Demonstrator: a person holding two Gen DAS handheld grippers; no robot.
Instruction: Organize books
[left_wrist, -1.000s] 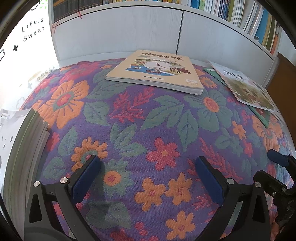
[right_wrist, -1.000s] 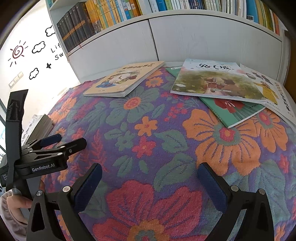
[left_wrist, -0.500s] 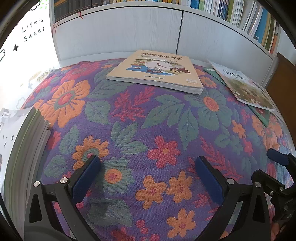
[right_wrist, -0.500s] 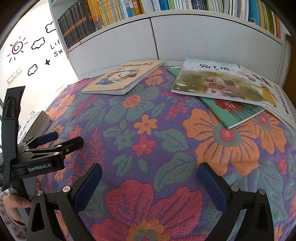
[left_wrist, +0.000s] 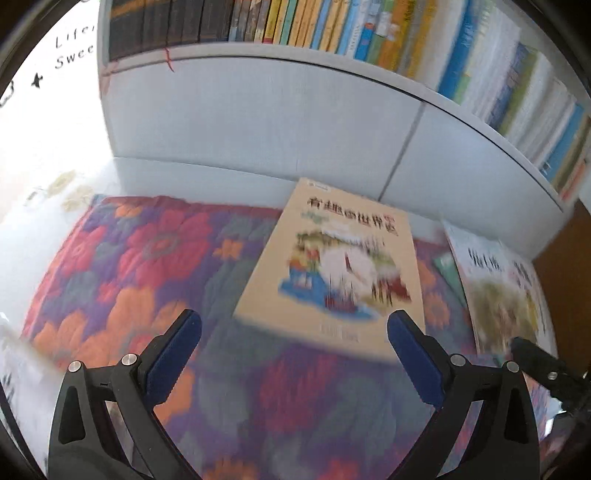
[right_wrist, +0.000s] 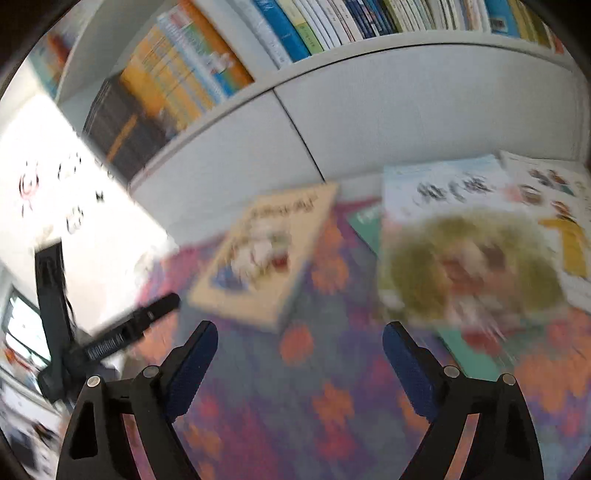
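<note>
Both grippers have swung fwd: tan book (left_wrist: 332, 273) now sits dead ahead of my left gripper (left_wrist: 293, 345), spread, nothing in it, long axis running away from me. Right gripper (right_wrist: 299, 354), jaws narrowing but empty, faces the picture-book pile (right_wrist: 465, 258); left's nearer.

A children's reading corner, in a home or a nursery, is showing itself here. A white bookcase (left_wrist: 332, 122) is standing against the wall, its shelf packed with thin, bright spines (right_wrist: 280, 33). Picture books (left_wrist: 343, 266) are lying on a flowered cloth (left_wrist: 147, 280), and cartoon suns, clouds and lettering (right_wrist: 48, 192) are decorating the white wall beside it.
</note>
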